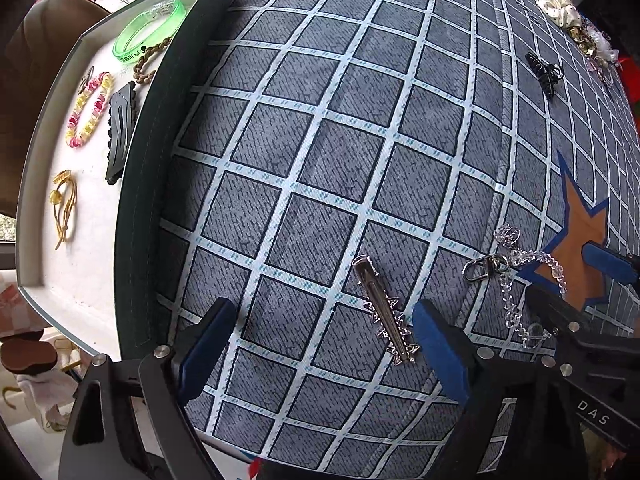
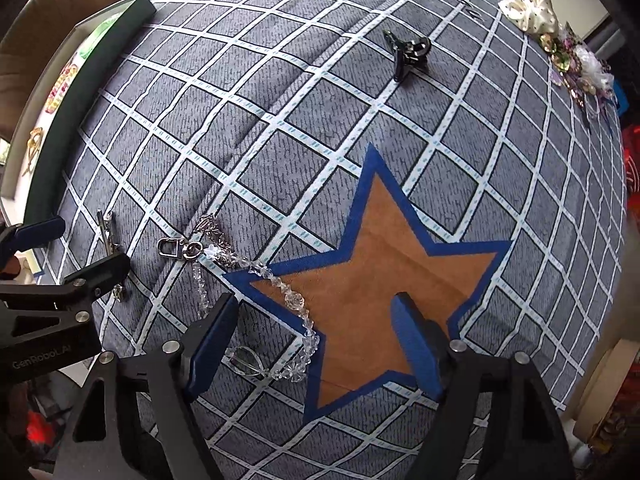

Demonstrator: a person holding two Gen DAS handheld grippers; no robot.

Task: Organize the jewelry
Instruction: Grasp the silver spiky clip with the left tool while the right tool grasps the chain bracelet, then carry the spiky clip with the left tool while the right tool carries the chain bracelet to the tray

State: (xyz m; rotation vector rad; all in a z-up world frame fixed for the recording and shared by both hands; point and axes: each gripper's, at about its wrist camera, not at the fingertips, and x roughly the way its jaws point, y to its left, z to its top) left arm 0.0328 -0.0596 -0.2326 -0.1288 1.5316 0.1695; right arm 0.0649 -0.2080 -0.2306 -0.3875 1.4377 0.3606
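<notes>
Partly done: several pieces are already laid in the tray at frame left, while the silver clip, crystal chain and black claw clip are left on the checked cloth, with left gripper and right gripper both spread, nothing held.

Silver hair clip beside crystal chain

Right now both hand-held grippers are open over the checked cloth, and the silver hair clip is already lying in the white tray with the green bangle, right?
Not quite. The silver hair clip lies on the checked cloth, beside the left hand-held gripper, not in the white tray. The left wrist view shows this. The green bangle is in the tray, and both grippers, including the right hand-held gripper, are open.
</notes>
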